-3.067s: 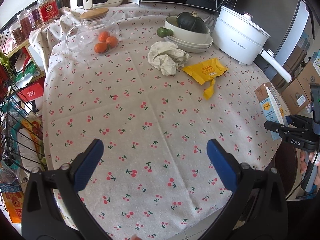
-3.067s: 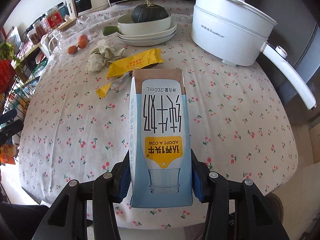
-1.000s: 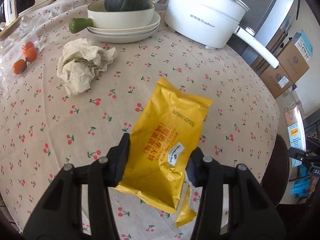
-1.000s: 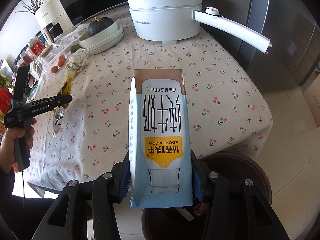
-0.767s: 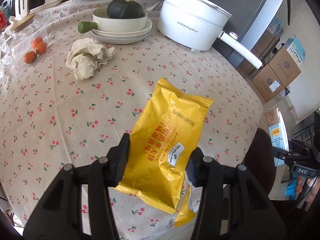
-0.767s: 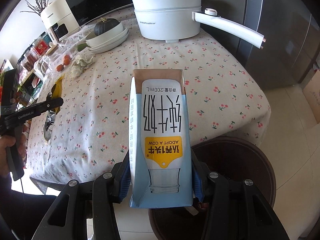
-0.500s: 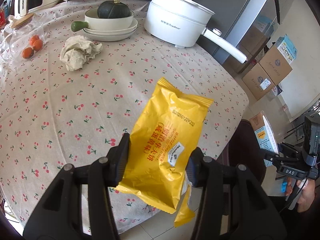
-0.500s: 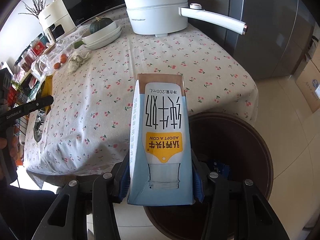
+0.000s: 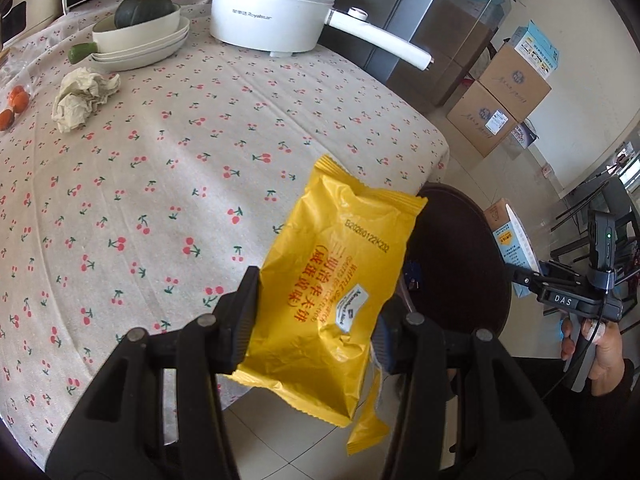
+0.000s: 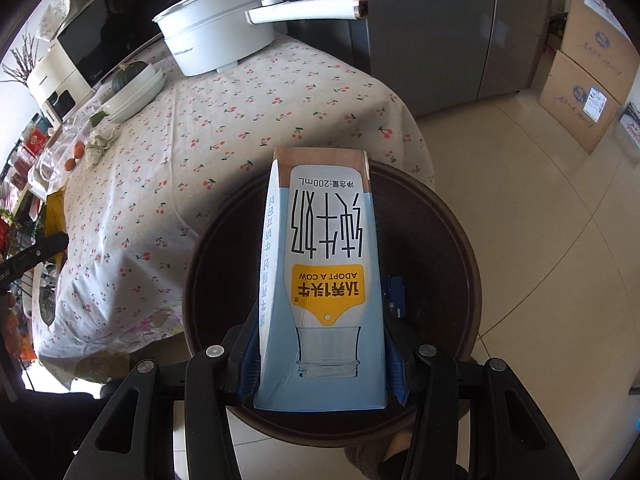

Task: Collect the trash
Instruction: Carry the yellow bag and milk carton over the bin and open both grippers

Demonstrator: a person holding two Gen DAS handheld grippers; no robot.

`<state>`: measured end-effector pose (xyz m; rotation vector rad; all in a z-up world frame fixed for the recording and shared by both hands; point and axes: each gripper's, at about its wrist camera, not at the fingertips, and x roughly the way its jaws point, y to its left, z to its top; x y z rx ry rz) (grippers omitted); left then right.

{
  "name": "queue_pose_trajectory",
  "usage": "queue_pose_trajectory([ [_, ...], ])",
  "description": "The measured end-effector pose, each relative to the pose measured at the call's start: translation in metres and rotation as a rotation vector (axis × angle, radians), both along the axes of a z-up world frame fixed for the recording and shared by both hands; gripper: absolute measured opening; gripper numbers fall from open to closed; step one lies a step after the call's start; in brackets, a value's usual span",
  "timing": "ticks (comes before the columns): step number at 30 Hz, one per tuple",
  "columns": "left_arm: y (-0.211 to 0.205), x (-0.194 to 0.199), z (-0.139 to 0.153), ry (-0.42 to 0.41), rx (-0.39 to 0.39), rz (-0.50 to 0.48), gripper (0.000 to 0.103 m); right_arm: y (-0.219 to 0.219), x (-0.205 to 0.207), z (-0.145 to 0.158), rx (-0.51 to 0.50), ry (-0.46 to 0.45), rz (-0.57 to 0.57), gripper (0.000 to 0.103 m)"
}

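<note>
My left gripper (image 9: 316, 332) is shut on a yellow snack wrapper (image 9: 332, 280), held over the table's front edge beside the dark round bin (image 9: 460, 264). A torn yellow strip (image 9: 366, 420) hangs from the wrapper's lower end. My right gripper (image 10: 320, 364) is shut on a light blue milk carton (image 10: 324, 280), which hangs right above the open bin (image 10: 440, 248). The same carton (image 9: 510, 236) and right gripper (image 9: 560, 292) show at the right of the left wrist view, with a hand (image 9: 600, 352) below. A crumpled paper ball (image 9: 82, 98) lies on the cherry-print tablecloth (image 9: 160, 168).
A white electric pot (image 9: 276, 12) with a long handle (image 9: 380, 40) stands at the table's back. Stacked bowls with a green squash (image 9: 144, 10) sit beside it. Oranges (image 9: 14, 106) lie at the left edge. Cardboard boxes (image 9: 508, 92) stand on the tiled floor beyond the bin.
Both grippers have moved off the table toward the bin. The milk carton now hangs over the bin's opening, and the yellow wrapper has come to the table's edge. Neither grip has changed.
</note>
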<state>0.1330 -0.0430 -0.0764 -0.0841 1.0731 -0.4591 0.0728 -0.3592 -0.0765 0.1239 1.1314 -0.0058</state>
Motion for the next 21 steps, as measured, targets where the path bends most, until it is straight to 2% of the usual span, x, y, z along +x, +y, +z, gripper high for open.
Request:
queue_pose_trajectory([
  [9, -0.055, -0.007, -0.012, 0.013, 0.024, -0.111, 0.051, -0.028, -0.009, -0.030, -0.008, 0.073, -0.049, 0.053],
  [11, -0.067, -0.007, -0.012, 0.012, 0.025, -0.133, 0.051, -0.033, -0.010, -0.034, 0.014, 0.095, -0.064, 0.068],
  [12, -0.072, -0.007, -0.013, 0.011, 0.024, -0.144, 0.051, -0.035, -0.010, -0.035, 0.024, 0.101, -0.070, 0.070],
  [21, -0.120, -0.004, -0.017, 0.002, 0.009, -0.216, 0.051, -0.044, -0.016, -0.033, 0.007, 0.088, -0.073, 0.073],
])
